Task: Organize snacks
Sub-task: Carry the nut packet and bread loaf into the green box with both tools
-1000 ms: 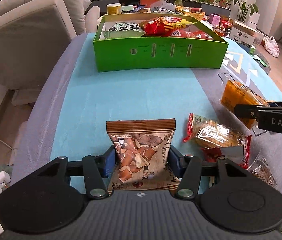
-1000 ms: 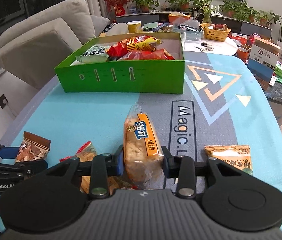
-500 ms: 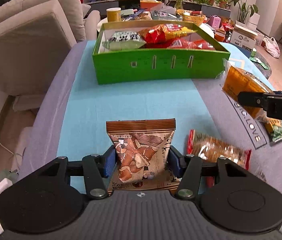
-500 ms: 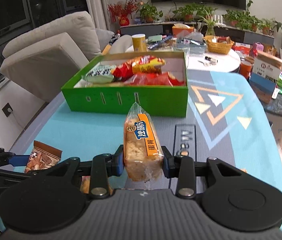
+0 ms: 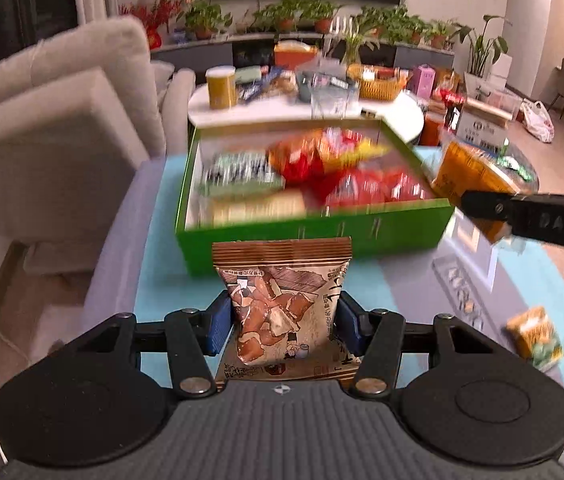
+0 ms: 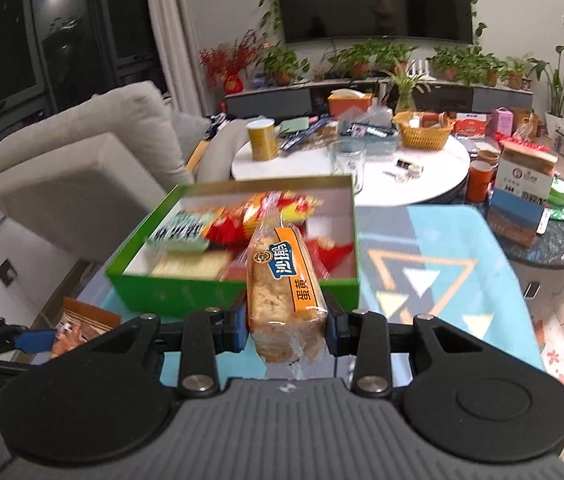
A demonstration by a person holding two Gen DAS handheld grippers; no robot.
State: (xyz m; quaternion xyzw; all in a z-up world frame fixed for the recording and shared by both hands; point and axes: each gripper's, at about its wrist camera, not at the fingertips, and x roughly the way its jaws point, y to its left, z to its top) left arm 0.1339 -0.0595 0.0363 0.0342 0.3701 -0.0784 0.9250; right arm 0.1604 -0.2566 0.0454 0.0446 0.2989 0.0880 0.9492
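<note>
Blue-padded left gripper (image 5: 282, 322) clamped on brown snack packet (image 5: 282, 304), right gripper (image 6: 287, 326) on orange-labelled cake pack (image 6: 284, 284), both angled down toward green box (image 5: 314, 236).

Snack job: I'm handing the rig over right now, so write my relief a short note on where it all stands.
Left gripper: shut on a brown snack packet, lifted off the table.
Right gripper: shut on an orange-labelled cake packet, also lifted.
Green box: ahead on the blue mat, already holding several snacks.
Done: both packets picked up.
Left: drop both into the box, then fetch the small packet lying on the mat.
</note>
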